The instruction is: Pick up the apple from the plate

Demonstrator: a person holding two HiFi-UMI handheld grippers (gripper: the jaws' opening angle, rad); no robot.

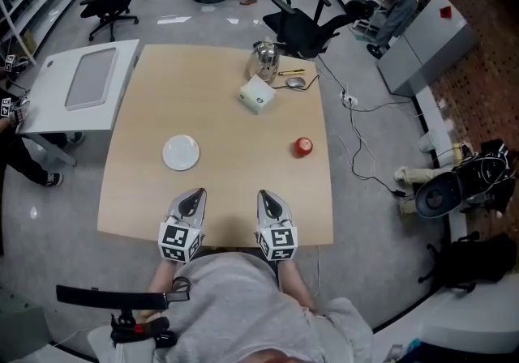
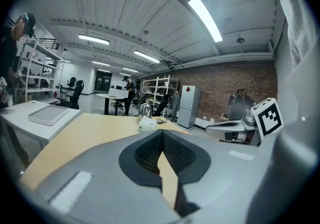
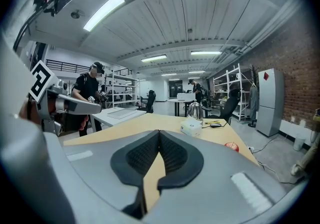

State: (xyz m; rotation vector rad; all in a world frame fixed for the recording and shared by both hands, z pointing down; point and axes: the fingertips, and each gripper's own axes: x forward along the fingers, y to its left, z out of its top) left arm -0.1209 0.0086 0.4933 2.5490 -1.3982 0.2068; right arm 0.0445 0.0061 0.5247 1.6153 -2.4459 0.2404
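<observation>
The red apple [image 1: 302, 147] lies on the bare wooden table [image 1: 219, 118], right of centre, and it shows again at the right in the right gripper view [image 3: 231, 145]. An empty white plate [image 1: 180, 151] sits apart from it on the left half of the table. At the table's near edge, side by side, rest my left gripper [image 1: 193, 194] and right gripper [image 1: 268, 197]. Both are shut with nothing between their pads, as each gripper's own view shows [image 2: 162, 133] [image 3: 159, 132]. The plate is hidden in both gripper views.
At the table's far side stand a white box [image 1: 257, 95], a shiny kettle [image 1: 263, 57] and a mouse [image 1: 296, 82]. A white side table [image 1: 81, 86] adjoins the left edge. A black office chair [image 1: 308, 25] stands behind, and cables [image 1: 357, 151] run on the floor at the right.
</observation>
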